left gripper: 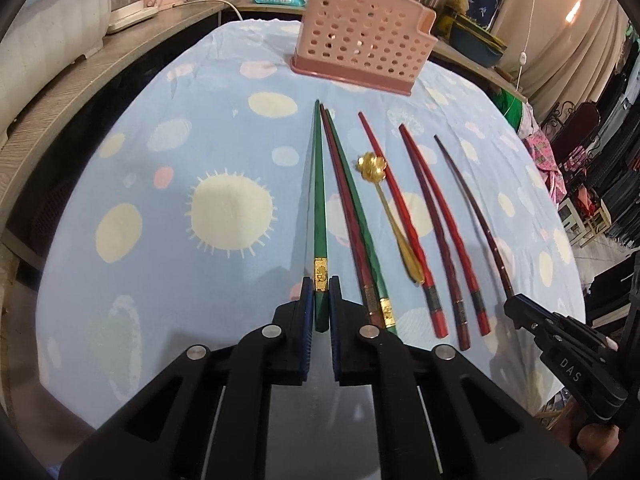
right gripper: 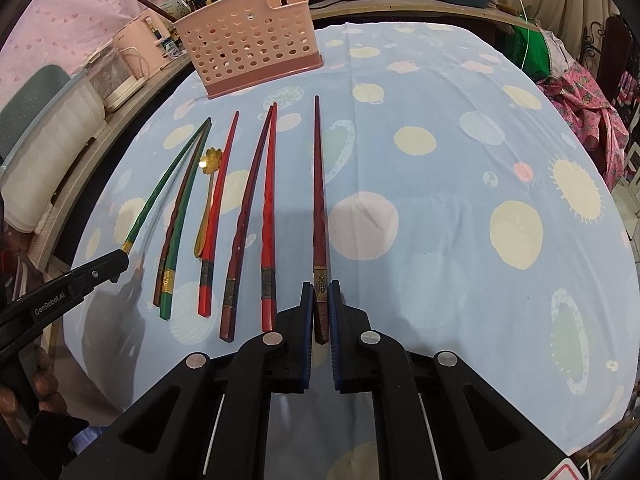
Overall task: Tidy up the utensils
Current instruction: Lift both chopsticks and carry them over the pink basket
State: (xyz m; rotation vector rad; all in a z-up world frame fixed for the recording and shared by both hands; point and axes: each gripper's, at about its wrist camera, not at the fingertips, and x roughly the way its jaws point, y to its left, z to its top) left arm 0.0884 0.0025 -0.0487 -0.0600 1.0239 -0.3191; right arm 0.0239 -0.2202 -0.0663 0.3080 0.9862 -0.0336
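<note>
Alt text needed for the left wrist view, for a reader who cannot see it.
The left gripper is shut on the thick end of a green chopstick lying on a blue spotted tablecloth. To its right lie more chopsticks and a gold spoon; a pink perforated holder stands beyond, and the right gripper grips the rightmost dark chopstick.

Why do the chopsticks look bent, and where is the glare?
Left wrist view: the fisheye lens bows the dark chopstick near the edge; the green chopstick at centre stays straight. Right wrist view: that green one curves instead, and glare sits on the gold spoon.
</note>
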